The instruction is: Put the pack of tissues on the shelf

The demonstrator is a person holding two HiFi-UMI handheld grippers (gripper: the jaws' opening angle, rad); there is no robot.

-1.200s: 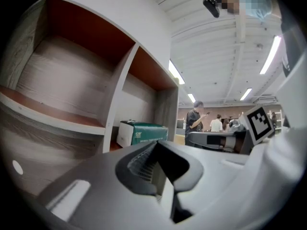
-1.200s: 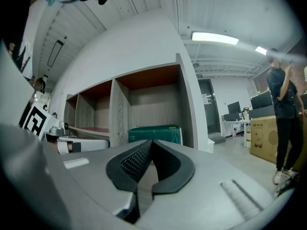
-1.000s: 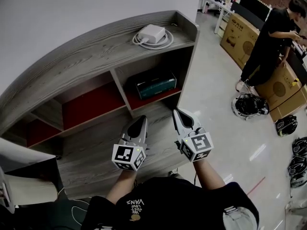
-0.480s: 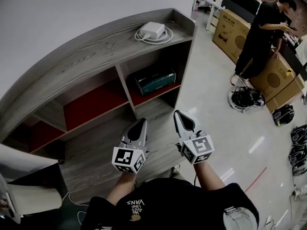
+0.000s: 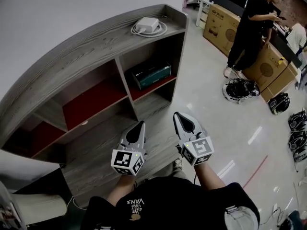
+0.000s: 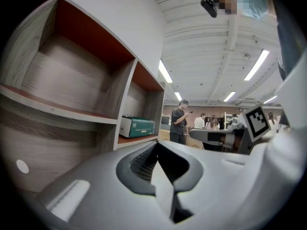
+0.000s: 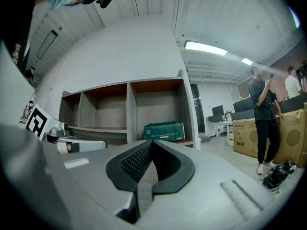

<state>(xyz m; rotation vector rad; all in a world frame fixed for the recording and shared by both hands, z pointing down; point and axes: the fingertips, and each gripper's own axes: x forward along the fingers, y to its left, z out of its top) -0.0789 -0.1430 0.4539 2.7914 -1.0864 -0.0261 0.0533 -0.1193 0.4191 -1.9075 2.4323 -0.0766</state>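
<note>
The left tongs (image 5: 140,127) and right tongs (image 5: 179,117) are each pressed together with nothing between them, held side by side before the grey wooden shelf (image 5: 76,56). The green pack of tissues (image 5: 151,74) lies in its right-hand compartment, on the red board, well apart from both

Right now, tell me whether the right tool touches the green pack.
Apart. The head view shows a clear gap between the right tool and the pack.

The green rectangular pack of tissues (image 5: 151,74) lies in the right-end compartment of the grey wooden shelf unit (image 5: 86,51), beneath the white power adapter (image 5: 147,25) on its top. Brown cardboard boxes (image 5: 218,24) stand farther right.
</note>
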